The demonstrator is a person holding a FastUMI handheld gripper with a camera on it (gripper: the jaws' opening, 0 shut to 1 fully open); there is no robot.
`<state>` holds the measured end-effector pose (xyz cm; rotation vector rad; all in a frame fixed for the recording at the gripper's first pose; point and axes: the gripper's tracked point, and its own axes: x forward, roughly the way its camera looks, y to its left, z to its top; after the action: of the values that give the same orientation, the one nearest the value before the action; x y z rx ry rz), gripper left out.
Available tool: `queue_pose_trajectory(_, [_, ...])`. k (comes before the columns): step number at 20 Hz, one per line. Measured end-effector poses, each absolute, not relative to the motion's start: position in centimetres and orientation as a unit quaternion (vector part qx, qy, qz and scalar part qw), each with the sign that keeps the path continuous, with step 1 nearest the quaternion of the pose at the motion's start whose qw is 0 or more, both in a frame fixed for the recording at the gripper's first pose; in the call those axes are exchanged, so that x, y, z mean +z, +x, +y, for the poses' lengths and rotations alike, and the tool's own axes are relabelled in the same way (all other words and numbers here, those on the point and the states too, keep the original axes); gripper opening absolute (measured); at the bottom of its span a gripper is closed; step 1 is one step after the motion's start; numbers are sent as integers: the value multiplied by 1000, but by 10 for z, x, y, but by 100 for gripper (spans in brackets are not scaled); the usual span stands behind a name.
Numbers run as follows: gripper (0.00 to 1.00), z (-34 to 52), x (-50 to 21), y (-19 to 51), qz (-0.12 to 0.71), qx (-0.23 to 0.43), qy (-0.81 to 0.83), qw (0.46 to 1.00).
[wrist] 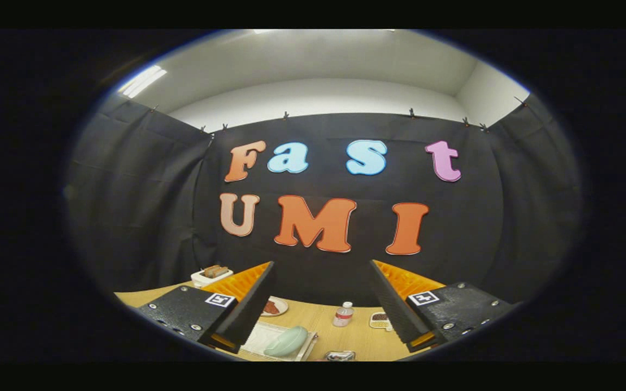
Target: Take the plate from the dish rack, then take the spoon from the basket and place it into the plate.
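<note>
A: Above the tabletop (340, 339), the tool (321, 282) is held high and level, its two fingers spread wide apart with nothing between them. Which items lie in the gap below?

B: Seen through the gap, a pale green plate (286, 341) stands tilted on a light-coloured dish rack (261, 336), close to the left finger (250, 304). Neither finger touches the plate.

A: And farther out on the wood surface?

B: A small clear bottle (343, 314) with a white cap stands upright, roughly midway between the fingers. Just beside the left finger lies a round dish (275, 307) holding something reddish-brown. Just beside the right finger (394, 304) sits a small white tray (380, 320) with dark contents.

A: What lies behind the left finger?

B: A white container (210, 274) with brown pieces in it rests near the tabletop's far edge, against the black cloth wall (144, 217).

A: Is the spoon or its basket identifiable?

B: A small shiny object (340, 355) sits at the nearest part of the tabletop, between the fingers; it is cut off and too small to tell what it is. I cannot pick out a spoon with certainty.

A: So the tool's state?

B: Fully parted and empty-handed, well apart from every item on the tabletop.
</note>
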<state>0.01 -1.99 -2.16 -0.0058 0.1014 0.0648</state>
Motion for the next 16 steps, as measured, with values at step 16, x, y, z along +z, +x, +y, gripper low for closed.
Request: queue_pose_trajectory(16, [100,20,-173,25,346,97,25,933])
